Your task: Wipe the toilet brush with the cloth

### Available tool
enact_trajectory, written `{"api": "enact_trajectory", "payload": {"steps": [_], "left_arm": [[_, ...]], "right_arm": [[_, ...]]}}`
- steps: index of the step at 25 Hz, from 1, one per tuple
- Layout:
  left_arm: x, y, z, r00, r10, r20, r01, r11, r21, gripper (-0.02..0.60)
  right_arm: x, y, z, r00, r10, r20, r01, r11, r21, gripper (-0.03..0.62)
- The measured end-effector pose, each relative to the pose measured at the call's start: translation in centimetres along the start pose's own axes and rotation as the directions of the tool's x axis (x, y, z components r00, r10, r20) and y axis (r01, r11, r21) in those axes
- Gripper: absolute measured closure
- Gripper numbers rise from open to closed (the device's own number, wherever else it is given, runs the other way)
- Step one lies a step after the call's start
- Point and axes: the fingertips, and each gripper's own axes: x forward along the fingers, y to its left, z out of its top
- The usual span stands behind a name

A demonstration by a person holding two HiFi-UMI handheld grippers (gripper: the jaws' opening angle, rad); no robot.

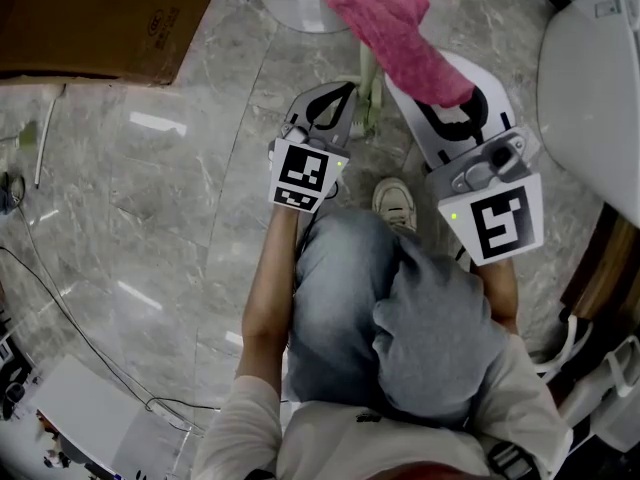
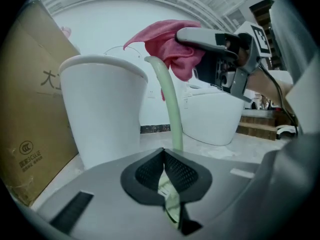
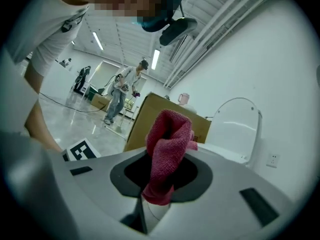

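A pale green toilet brush handle (image 2: 170, 104) rises from between the jaws of my left gripper (image 2: 167, 186), which is shut on it. The handle's top curves into a pink cloth (image 2: 169, 43). My right gripper (image 3: 159, 186) is shut on that cloth (image 3: 168, 146), which bunches up out of its jaws. In the head view the left gripper (image 1: 340, 98) sits beside the handle (image 1: 367, 83), and the right gripper (image 1: 452, 103) holds the cloth (image 1: 392, 28) over the handle's upper end. The brush head is hidden.
A white toilet (image 1: 592, 88) stands at the right, with its lid (image 3: 241, 128) up. A white round container (image 2: 105, 109) stands behind the handle. A cardboard box (image 1: 100, 18) is at the far left. Cables (image 1: 60, 318) cross the marble floor. A person (image 3: 120, 95) stands far off.
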Motion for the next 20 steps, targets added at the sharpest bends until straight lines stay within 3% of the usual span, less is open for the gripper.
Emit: {"api": "enact_trajectory", "payload": {"steps": [10,16,20], "left_arm": [[-0.2,0.0,-1.5,1.000,-0.008,-0.015,0.008,1.000,-0.020,0.572],[-0.6,0.0,-3.1,0.999,-0.012,-0.034,0.011,0.999,-0.038,0.571],[-0.7,-0.1,-3.9,0.999,-0.014,-0.047,0.012,0.999,-0.047,0.572]], "right_arm": [[-0.7,5.2,-7.2,0.985,0.122,-0.120,-0.109,0.988,0.107,0.528],[-1.9,8.6,-12.6,0.949,0.230,-0.216,-0.205,0.970,0.129,0.528],[-2.6,10.2,-16.2,0.931,0.265,-0.252,-0.223,0.957,0.183,0.528]]}}
